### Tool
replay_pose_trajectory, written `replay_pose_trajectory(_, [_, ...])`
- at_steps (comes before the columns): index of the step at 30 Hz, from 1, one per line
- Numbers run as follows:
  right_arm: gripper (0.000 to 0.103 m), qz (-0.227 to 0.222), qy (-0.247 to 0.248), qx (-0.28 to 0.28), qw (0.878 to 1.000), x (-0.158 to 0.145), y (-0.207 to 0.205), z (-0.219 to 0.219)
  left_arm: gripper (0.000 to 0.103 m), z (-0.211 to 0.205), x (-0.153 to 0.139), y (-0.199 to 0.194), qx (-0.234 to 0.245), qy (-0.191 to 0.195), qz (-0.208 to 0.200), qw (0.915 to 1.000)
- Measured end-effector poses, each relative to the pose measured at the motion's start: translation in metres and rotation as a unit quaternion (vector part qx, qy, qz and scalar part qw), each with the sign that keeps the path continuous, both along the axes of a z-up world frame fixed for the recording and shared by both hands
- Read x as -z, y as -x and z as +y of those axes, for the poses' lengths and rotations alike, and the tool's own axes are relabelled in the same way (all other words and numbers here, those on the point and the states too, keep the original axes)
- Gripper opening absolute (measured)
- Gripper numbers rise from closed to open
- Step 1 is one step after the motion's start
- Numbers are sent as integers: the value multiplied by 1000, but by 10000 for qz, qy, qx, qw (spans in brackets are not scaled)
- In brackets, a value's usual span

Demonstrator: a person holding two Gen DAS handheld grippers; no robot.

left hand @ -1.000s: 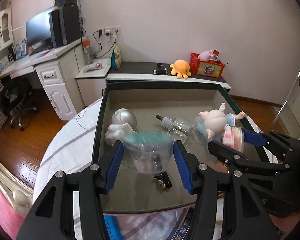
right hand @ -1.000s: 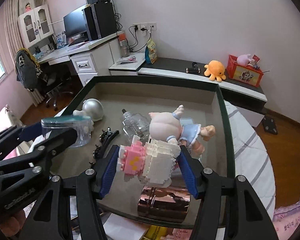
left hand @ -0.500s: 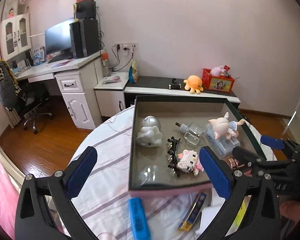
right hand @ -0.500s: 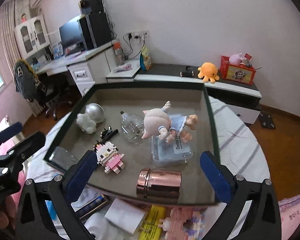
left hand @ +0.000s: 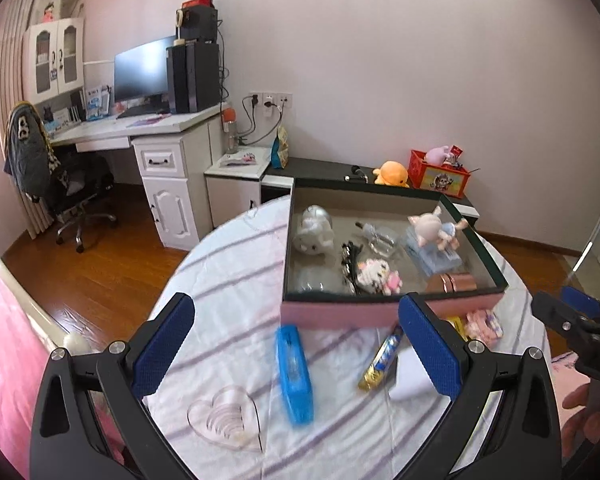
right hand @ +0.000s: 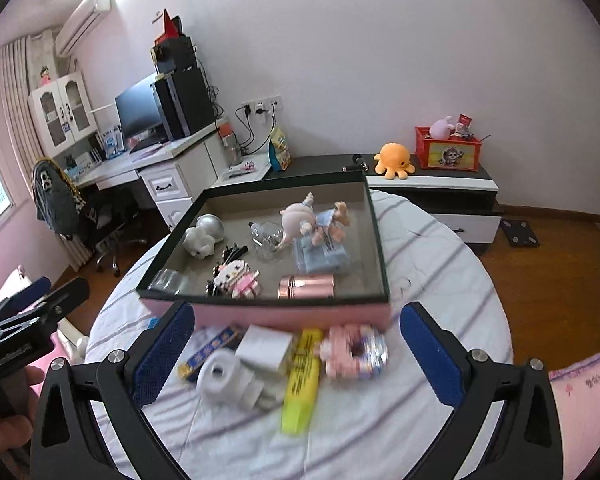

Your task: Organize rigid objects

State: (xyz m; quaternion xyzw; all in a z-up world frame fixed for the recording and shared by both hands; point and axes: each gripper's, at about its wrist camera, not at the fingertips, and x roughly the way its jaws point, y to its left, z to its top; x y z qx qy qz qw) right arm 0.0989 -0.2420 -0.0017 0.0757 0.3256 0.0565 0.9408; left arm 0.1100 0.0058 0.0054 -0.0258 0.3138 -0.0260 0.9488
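Observation:
A pink box (left hand: 340,314) with a dark rim (right hand: 260,302) stands on a round table. It holds a block kitty figure (right hand: 236,278), a clear cup (right hand: 168,280), a copper tube (right hand: 306,286), a pig doll (right hand: 312,216), a glass bottle (right hand: 266,236), black clips and a silver ball. Both grippers are pulled back from the box. My left gripper (left hand: 300,342) is open and empty over a blue case (left hand: 294,368). My right gripper (right hand: 296,352) is open and empty over a yellow marker (right hand: 300,380) and a pink block toy (right hand: 354,354).
Loose on the striped cloth in front of the box lie a clear heart (left hand: 226,416), a candy bar (left hand: 382,358), a white charger (right hand: 264,352) and a white roll (right hand: 218,374). A desk with a chair (left hand: 68,184) and a low cabinet stand behind.
One second ago each gripper was shut on an item over the box, left on the clear cup, right on the block kitty. Both opened, left them in the box and drew back.

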Motion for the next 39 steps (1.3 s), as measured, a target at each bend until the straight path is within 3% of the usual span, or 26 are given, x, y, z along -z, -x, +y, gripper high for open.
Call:
replay_pose_trajectory(10, [103,-38,47,304,9995,12,64,-3,103,-2,24,47,-51,22,231,9997])
replay_pose_trajectory(20, [103,97,27,277,9996,24,80,-2,103,0,38,69,-49,67,422,9991])
replay_pose_trajectory(39, [103,103,129,338,9993,25,82,0,103,-4,41,71,-7,28,495,9988])
